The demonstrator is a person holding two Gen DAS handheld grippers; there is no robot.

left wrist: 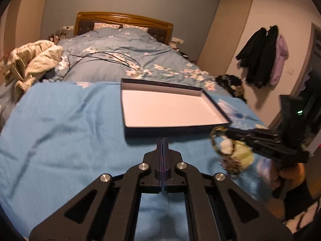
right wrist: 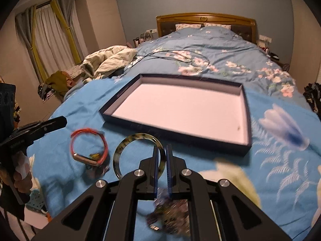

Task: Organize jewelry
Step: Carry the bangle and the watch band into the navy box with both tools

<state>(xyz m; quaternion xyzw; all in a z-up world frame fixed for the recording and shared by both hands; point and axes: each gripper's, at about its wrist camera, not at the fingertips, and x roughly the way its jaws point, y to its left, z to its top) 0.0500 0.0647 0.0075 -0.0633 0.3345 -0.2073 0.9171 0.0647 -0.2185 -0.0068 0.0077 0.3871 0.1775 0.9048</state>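
Observation:
A shallow dark-rimmed tray (right wrist: 245, 108) with a pale floor lies empty on the blue bedspread; it also shows in the left wrist view (left wrist: 224, 116). My right gripper (right wrist: 162, 150) is shut on a tortoiseshell bangle (right wrist: 128, 140), held just in front of the tray's near rim. An orange bracelet (right wrist: 88, 146) lies on the spread to its left. A dark beaded piece (right wrist: 170, 219) lies under the gripper. My left gripper (left wrist: 162, 140) is shut and empty, near the tray's front edge. In the left wrist view the right gripper (left wrist: 230, 131) holds the bangle (left wrist: 213, 140).
The blue floral bedspread (left wrist: 60, 130) covers the bed's foot. A crumpled beige duvet (right wrist: 108, 60) and a black cable (right wrist: 170, 55) lie farther up the bed. Coats (left wrist: 260, 56) hang on the right wall.

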